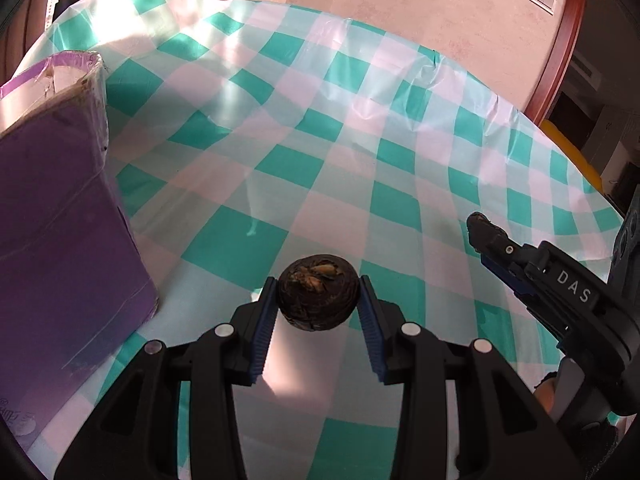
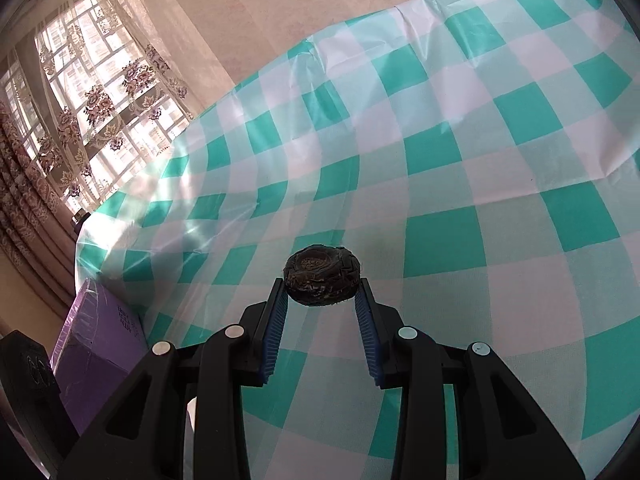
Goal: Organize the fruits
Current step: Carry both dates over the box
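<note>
Carrying one dark wrinkled fruit (image 1: pixel 318 294) clamped between the left gripper (image 1: pixel 319 294) jaws and another fruit (image 2: pixel 322 280) between the right gripper (image 2: pixel 322 286) jaws, keep the squeeze gentle toward the purple box (image 1: pixel 60 200).

The purple box (image 1: pixel 60 208) ran off the left edge of the left wrist view, so its full extent and its contents could not be told; in the right wrist view only one corner of it (image 2: pixel 100 344) showed, and the print on its side was too small to read. The dark fruit (image 2: pixel 322 280) held by the right gripper (image 2: pixel 322 292) hid its own underside, and its kind could not be told. In the left wrist view that gripper (image 1: pixel 478 226) entered from the right edge, its body cut off. A black object (image 2: pixel 28 372) at the lower left stayed unidentifiable.
</note>
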`<state>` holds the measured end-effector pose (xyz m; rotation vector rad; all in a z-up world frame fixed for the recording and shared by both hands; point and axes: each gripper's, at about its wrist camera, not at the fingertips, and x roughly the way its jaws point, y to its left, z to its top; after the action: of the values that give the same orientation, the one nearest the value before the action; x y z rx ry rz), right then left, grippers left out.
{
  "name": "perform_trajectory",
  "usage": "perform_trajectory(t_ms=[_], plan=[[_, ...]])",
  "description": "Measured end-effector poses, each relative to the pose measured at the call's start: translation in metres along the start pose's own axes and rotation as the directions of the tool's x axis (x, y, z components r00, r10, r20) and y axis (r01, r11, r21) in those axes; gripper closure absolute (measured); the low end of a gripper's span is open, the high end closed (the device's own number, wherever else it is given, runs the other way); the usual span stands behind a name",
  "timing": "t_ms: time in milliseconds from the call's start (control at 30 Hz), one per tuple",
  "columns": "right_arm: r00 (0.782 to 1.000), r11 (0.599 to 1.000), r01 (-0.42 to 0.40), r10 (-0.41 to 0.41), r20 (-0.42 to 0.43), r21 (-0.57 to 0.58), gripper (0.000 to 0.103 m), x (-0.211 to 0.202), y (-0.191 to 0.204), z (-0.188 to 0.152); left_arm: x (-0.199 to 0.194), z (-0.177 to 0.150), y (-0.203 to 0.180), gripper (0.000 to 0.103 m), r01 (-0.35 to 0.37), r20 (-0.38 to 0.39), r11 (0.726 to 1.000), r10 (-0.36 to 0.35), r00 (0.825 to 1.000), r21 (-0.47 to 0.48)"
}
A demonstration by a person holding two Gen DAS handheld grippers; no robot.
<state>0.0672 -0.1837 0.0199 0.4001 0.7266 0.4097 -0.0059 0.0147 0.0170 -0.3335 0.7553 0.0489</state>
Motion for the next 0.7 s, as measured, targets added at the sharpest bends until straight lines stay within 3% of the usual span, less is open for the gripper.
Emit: perform_trajectory(t_ms=[400, 567, 700], plan=[[0.999, 0.999, -0.015, 0.013, -0.050, -0.042, 0.068, -0.031, 0.018, -0.042, -0.057, -0.043, 0.020, 0.063, 0.050, 0.033, 0.998, -0.052, 0.998, 0.044], [0.997, 0.997, -0.036, 0.031, -0.077, -0.066, 0.068, -0.034, 0.029, -0.054, -0.069, -0.051, 0.017, 0.063, 0.064, 0.058, 0.993, -0.070, 0.996, 0.095], [0.995, 0.994, -0.041, 0.031, -0.093, -0.097, 0.068, -0.034, 0.039, -0.060, -0.072, -0.051, 0.021, 0.063, 0.082, 0.059, 0.994, -0.087, 0.994, 0.077]])
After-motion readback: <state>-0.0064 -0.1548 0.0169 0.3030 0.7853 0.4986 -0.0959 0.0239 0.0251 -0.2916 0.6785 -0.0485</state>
